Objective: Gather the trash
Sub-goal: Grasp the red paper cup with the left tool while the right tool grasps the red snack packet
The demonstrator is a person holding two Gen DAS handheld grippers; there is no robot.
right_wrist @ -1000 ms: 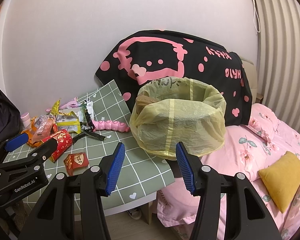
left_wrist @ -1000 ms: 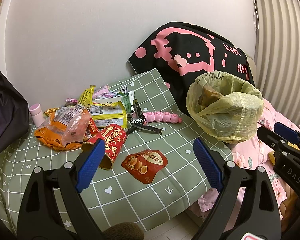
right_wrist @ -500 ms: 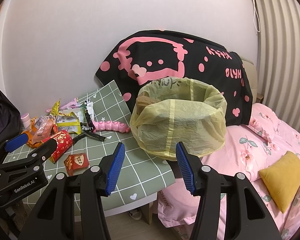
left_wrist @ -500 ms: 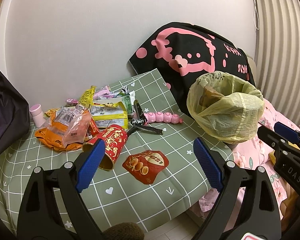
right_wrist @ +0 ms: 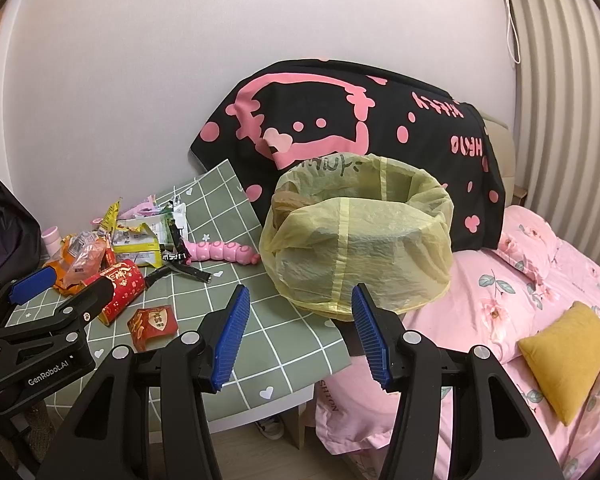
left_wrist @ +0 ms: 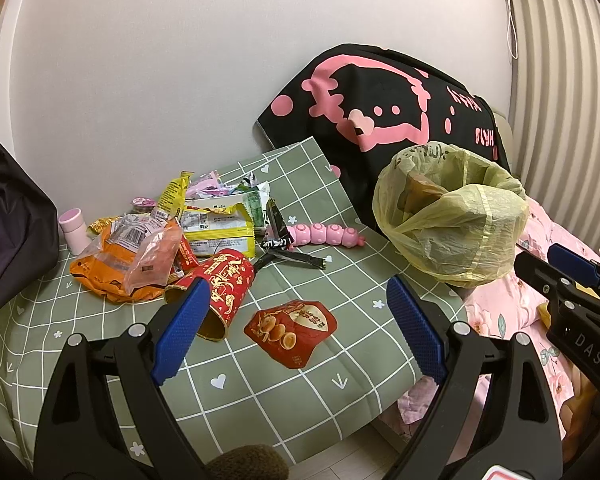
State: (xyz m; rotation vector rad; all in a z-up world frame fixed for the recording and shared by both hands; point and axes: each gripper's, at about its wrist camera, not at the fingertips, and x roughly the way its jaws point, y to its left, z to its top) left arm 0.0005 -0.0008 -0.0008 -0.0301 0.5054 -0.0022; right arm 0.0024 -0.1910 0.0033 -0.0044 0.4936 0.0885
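The left gripper (left_wrist: pixel 296 328) hangs over the near edge of a green checked cloth (left_wrist: pixel 260 380) with its jaws spread wide and nothing between them; the right gripper (right_wrist: pixel 300 332) is released too, its blue pads apart and empty, pointing at a yellow bag (right_wrist: pixel 360 240) that stands open at the cloth's right end, against a pink bed (right_wrist: pixel 520 280). The trash lies on the cloth, well left of the bag — a red packet (left_wrist: pixel 292 332) flat and nearest the left gripper, a red cup (left_wrist: pixel 220 288) tipped on its side just beyond the left pad, and behind it a heap of wrappers (left_wrist: pixel 140 256) in orange, clear and yellow; a black wrapper (left_wrist: pixel 280 244) sprawls beside the heap, touching a pink beaded toy (left_wrist: pixel 328 234) that points toward the bag. A small pink jar (left_wrist: pixel 73 230) stands upright at the far left, near the wall. Something brown shows inside the bag, but I cannot tell what it is. A black blanket (right_wrist: pixel 340 120) with pink figures rises behind the bag; a yellow cushion (right_wrist: pixel 568 356) rests on the bed to the right.
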